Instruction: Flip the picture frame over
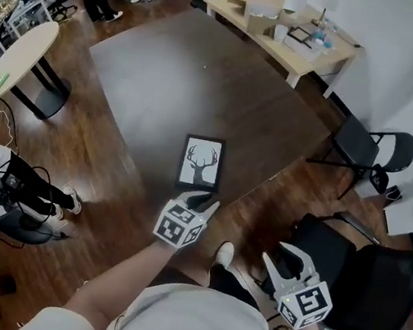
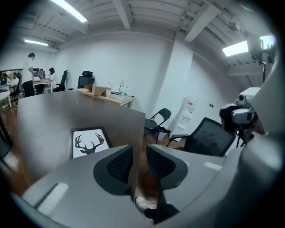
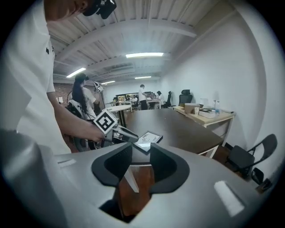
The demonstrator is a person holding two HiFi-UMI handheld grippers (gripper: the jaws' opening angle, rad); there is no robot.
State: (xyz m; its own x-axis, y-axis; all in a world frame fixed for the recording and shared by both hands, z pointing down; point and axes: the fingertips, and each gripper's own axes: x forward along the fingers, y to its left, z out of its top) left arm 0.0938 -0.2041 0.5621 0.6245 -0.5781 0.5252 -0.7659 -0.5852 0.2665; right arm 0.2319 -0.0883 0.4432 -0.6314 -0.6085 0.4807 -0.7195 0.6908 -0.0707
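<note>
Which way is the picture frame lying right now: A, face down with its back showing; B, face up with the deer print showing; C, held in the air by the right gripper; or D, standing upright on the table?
B: the picture frame lies flat on the dark table with its deer print facing up, and the left gripper is by its near edge.

Picture frame (image 1: 201,162): thin black border, white print with a black deer-antler silhouette. It lies flat and face up on the dark brown table (image 1: 203,83), close to the table's near edge. Portrait orientation in the head view, antler tips pointing away from the person, near short edge just inside the table edge, very slightly skewed.
</note>
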